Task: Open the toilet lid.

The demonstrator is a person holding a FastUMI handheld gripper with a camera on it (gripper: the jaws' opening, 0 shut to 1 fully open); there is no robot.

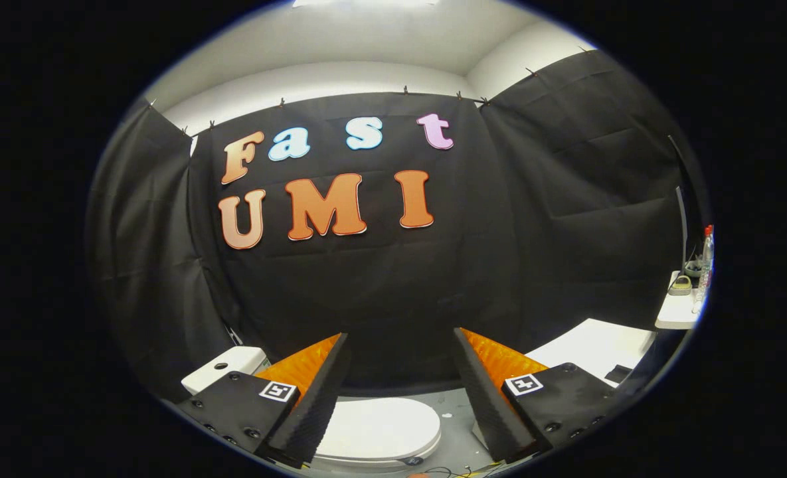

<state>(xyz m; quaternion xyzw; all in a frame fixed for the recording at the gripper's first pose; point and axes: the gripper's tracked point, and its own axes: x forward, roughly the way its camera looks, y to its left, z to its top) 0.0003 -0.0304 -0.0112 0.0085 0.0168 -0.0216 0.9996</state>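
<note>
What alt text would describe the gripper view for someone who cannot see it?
A hand-held gripper hangs open above a white toilet whose lid lies shut, below and between its spread fingers. The toilet's tank sits beside one finger, black cloth hangs beyond, and a white table stands off to the side.

— What closes the booth in?
— Black cloth point(393, 279), clipped along its top edge, hanging in creased panels across the back and both sides.
— And above it?
— A white wall point(313, 76) and white ceiling point(393, 33), with a bright light point(366, 2) at the top.
— The floor?
— Grey floor point(456, 425) below.
— Any furniture?
— A white surface point(596, 345) on the right, and a small white shelf point(675, 313) beyond it carrying a clear bottle point(705, 265).
</note>
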